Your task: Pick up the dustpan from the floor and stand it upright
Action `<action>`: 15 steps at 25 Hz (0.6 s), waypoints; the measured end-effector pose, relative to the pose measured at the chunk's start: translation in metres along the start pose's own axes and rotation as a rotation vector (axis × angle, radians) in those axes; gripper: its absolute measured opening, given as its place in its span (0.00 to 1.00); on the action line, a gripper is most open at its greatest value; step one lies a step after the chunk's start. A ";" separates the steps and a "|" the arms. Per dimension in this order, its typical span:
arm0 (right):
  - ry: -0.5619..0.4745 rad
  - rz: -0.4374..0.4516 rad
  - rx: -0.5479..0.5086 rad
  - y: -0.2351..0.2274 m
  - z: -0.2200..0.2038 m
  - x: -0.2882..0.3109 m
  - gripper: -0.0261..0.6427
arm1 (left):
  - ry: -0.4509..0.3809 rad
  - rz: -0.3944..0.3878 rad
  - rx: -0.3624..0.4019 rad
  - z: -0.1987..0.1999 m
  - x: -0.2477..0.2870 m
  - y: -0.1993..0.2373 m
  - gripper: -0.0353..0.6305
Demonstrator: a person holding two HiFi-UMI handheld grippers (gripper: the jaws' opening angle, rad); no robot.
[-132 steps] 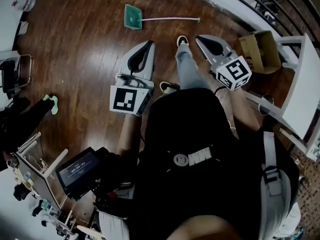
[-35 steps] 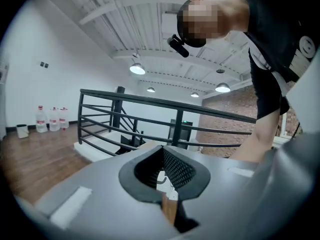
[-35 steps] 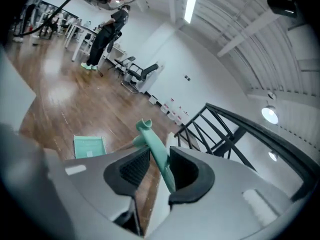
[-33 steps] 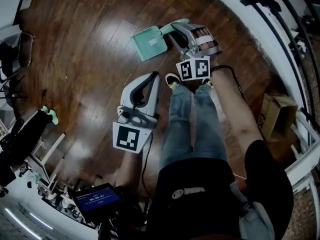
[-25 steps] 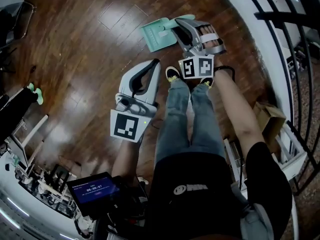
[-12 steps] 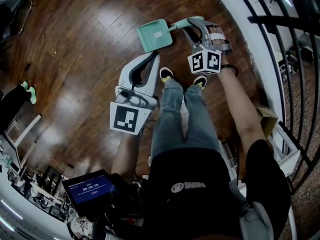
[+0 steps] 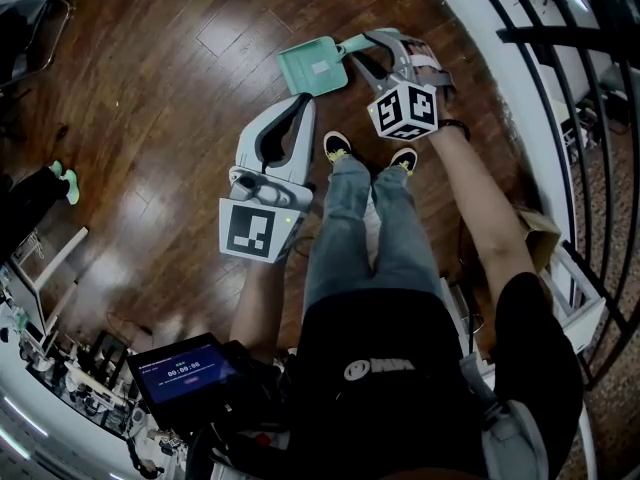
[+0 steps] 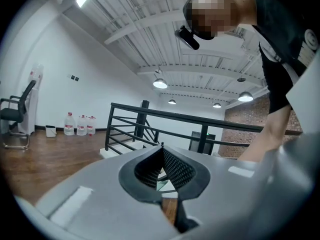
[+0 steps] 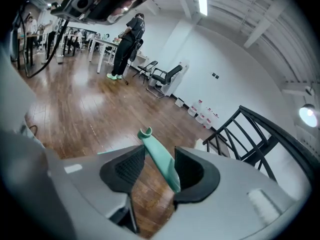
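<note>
The mint-green dustpan (image 7: pixel 313 69) rests on the dark wooden floor just ahead of the person's shoes. Its handle (image 7: pixel 352 45) slants up into my right gripper (image 7: pixel 360 44). In the right gripper view the handle (image 9: pixel 161 160) runs between the two pads of my right gripper (image 9: pixel 159 152). It leans on the right pad, with a gap to the left pad. These jaws are opening. The handle's hooked end (image 9: pixel 145 132) points away from the camera. My left gripper (image 7: pixel 303 106) hovers just below the pan, tips together and holding nothing (image 8: pixel 161 146).
A black railing (image 7: pixel 560 58) and a white ledge run along the right. A cardboard box (image 7: pixel 535 233) lies behind the right arm. The person's shoes (image 7: pixel 337 146) stand close to the pan. A monitor (image 7: pixel 180 380) sits at lower left. A distant person (image 9: pixel 127 39) and an office chair (image 9: pixel 165 76) are far off.
The right gripper's jaws have spread wider around the dustpan handle. The dustpan and both grippers have stayed in nearly the same place.
</note>
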State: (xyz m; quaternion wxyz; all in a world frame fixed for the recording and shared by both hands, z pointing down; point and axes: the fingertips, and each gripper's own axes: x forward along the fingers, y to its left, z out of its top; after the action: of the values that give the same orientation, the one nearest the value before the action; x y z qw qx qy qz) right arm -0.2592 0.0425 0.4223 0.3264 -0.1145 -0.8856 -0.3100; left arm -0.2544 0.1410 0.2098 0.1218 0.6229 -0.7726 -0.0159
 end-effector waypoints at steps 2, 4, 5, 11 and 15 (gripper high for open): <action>-0.004 0.017 0.014 0.000 0.003 -0.002 0.36 | -0.006 0.007 -0.002 0.002 -0.003 0.001 0.08; -0.009 0.033 0.014 -0.002 0.009 -0.004 0.39 | -0.017 0.014 -0.004 0.007 -0.007 0.002 0.08; -0.013 0.039 0.018 -0.003 0.013 -0.009 0.39 | -0.020 0.017 -0.008 0.009 -0.011 0.001 0.08; -0.151 -0.025 0.163 -0.037 0.066 -0.088 0.20 | 0.005 0.038 0.005 0.024 -0.034 0.000 0.08; -0.230 -0.112 0.435 -0.078 0.077 -0.175 0.04 | 0.078 -0.019 -0.020 0.030 -0.021 -0.025 0.08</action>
State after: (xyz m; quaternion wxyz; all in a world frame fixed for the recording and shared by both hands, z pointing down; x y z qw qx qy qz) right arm -0.1965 0.0299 0.2259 0.2228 -0.0270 -0.9677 -0.1147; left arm -0.2330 0.1520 0.1727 0.1578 0.6293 -0.7610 -0.0003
